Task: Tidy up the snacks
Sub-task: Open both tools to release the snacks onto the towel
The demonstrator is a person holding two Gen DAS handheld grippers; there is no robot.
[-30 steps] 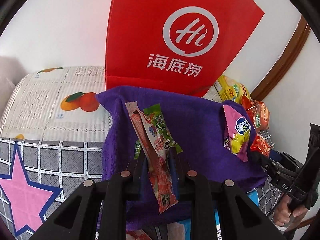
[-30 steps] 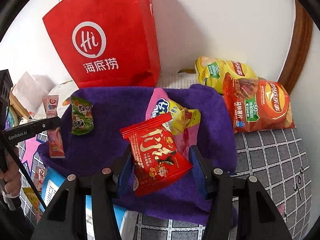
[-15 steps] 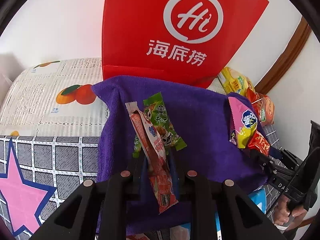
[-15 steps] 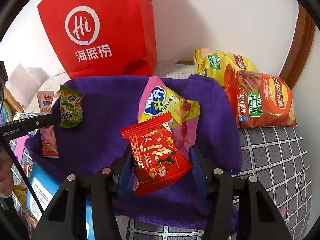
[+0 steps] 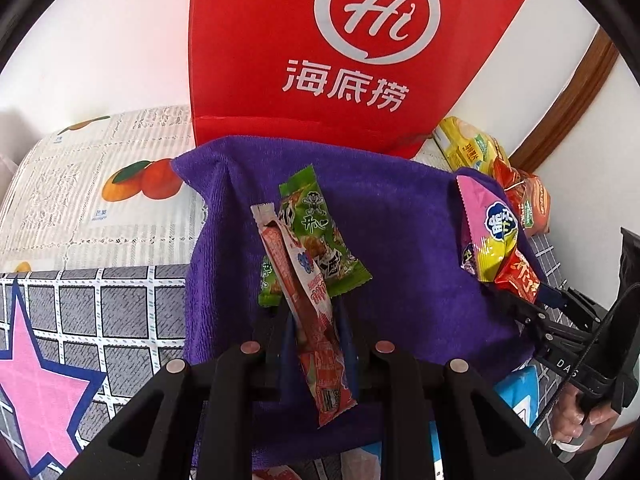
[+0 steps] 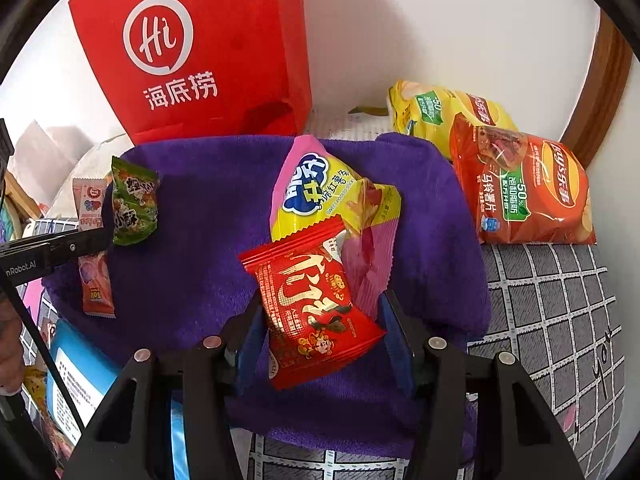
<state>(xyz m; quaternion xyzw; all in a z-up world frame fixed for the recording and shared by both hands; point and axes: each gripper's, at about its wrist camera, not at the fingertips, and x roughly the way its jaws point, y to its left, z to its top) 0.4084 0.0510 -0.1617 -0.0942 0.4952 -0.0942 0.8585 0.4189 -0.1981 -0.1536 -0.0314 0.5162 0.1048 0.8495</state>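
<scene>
**Both grippers loaded, red bag dead ahead**

The red paper bag stands against the wall and fills the upper middle of the left wrist view; in the right wrist view it sits in the upper left. Judged from that, the bag lies straight ahead of the left gripper and off to the left of the right one, so the left hand looks the better placed if the snacks are meant for the bag. Its mouth is out of frame, so how high a packet must rise to clear the rim cannot be told.

Below the bag, the purple towel spreads across the centre of both views. At the right edge of the right wrist view two chip bags lie near the towel's far right corner.

The right gripper is clamped on a red square packet, jaws partly apart around its width; a pink-and-yellow sweet-potato snack bag overlaps just above it, and whether it is also pinched or merely lies behind I cannot tell.

The left gripper is pressed nearly together on a long pink-red stick packet, whose long axis runs up the frame toward the bag, leaning slightly left. A green packet sits against it at the fingertips, apparently caught in the same pinch.
</scene>
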